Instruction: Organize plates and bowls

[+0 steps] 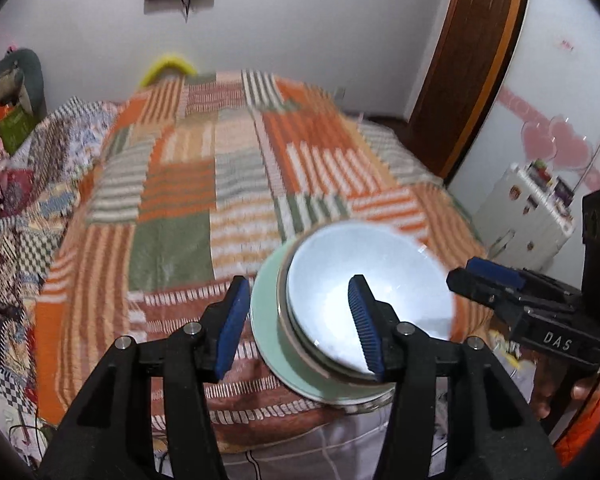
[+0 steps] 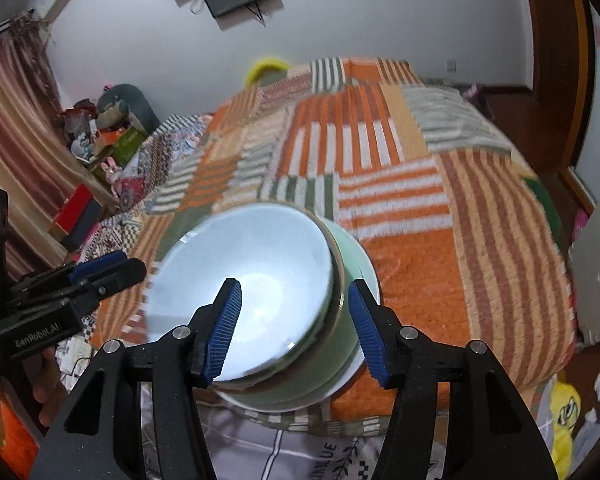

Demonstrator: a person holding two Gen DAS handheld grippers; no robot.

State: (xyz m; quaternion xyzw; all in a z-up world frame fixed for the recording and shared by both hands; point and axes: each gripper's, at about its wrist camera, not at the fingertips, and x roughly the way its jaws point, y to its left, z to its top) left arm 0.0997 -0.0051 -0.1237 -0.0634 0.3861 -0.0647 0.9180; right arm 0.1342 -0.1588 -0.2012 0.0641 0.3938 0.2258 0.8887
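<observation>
Left gripper point(image 1: 298, 326) and right gripper point(image 2: 296, 330) both spread wide.

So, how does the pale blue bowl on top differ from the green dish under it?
The pale blue bowl is pale blue inside, while the green dish is mint green. The pale blue bowl sits uppermost in the stack, with its whole inside showing; the green dish lies beneath, so only its outer rim and side show. The green dish's rim reaches out wider than the pale blue bowl's. Both are round, glossy, and stacked on the patchwork blanket.
</observation>
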